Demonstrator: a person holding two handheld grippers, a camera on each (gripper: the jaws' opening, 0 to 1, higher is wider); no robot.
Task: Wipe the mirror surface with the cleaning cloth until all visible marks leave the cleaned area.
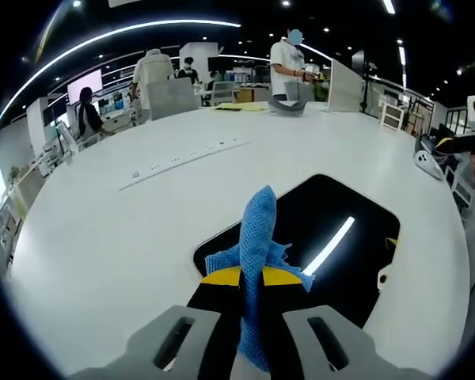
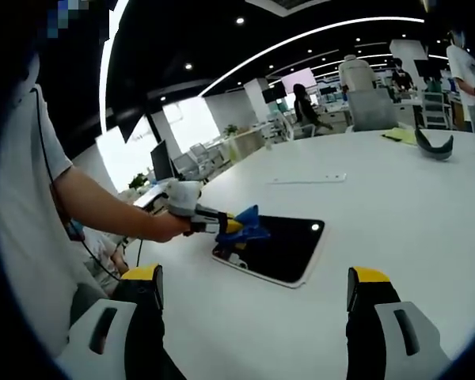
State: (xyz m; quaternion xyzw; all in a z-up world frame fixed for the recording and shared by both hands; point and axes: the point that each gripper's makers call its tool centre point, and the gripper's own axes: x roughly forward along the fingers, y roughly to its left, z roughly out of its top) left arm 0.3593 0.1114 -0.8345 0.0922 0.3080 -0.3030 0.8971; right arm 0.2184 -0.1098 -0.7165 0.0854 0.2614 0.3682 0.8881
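The left gripper (image 2: 236,226) was pinching the blue cloth (image 1: 257,245) right over the mirror's (image 2: 289,252) near edge, arm stretched out across the white table (image 2: 396,206). The right gripper (image 2: 253,297) hung back, jaws spread wide.

I see a broad white table (image 2: 427,222) with a rounded edge. A dark rectangular mirror (image 2: 279,249) with a pale rim lies flat on it, near my end. At about one o'clock beyond it, in the right gripper view, a curved grey object (image 2: 434,145) and a yellow sheet (image 2: 401,135) rest on the tabletop.
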